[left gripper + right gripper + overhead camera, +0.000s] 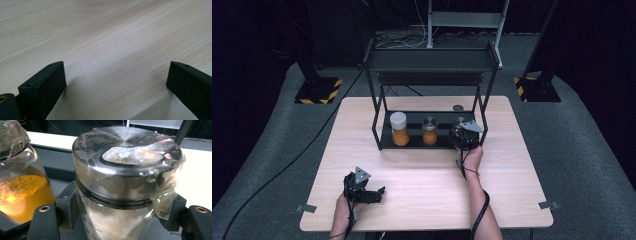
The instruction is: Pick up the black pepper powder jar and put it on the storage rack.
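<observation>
So here's where I'm at, going left to right: my left gripper (371,192) is just parked low over the bare front of the table (422,175), jaws spread wide with nothing between them, only wood grain in the left gripper view. On the bottom tier of the black rack (432,60) the white-lidded jar (399,128) of orange powder and the smaller spice jar (429,130) are standing side by side. My right gripper (463,135) is at the rack's right end, clamped around the metal-lidded jar (125,185), pads squeezing the glass just under the lid. Guessing I'm mid-job: jar's gripped at the shelf, and whether it's coming out or going in, the letting go is not done yet.
</observation>
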`<action>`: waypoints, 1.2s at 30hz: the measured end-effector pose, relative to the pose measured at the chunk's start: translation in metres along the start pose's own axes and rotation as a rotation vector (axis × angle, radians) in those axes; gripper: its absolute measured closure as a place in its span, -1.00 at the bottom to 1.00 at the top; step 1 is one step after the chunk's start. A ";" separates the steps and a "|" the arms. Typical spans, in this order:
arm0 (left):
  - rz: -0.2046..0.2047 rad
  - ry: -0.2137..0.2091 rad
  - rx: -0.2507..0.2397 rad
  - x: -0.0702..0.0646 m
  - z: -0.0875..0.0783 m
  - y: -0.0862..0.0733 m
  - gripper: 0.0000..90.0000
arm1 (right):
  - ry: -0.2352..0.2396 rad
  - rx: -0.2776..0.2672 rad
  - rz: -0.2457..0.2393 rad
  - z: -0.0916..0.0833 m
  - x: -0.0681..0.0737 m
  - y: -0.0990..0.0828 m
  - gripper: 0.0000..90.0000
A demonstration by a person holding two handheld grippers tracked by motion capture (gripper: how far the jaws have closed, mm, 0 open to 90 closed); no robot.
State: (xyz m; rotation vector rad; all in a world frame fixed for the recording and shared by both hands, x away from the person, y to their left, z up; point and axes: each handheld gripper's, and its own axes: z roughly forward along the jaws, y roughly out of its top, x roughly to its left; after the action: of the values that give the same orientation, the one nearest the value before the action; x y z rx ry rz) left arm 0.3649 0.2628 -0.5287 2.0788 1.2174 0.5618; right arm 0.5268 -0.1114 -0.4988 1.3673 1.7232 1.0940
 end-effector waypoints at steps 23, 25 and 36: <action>0.004 0.005 -0.003 -0.001 0.000 0.000 -0.95 | 0.001 0.043 0.032 -0.003 0.001 0.001 -0.53; 0.004 0.005 -0.003 -0.001 0.000 0.000 -0.95 | 0.001 0.055 0.040 -0.004 0.000 0.001 -0.59; 0.006 0.007 -0.004 -0.001 0.000 0.000 -0.95 | 0.055 0.133 0.025 -0.014 0.005 -0.002 -0.84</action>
State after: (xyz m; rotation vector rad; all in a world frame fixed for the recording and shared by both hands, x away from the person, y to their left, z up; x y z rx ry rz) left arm 0.3642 0.2621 -0.5286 2.0797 1.2137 0.5736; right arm 0.5122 -0.1095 -0.4944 1.4557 1.8520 1.0557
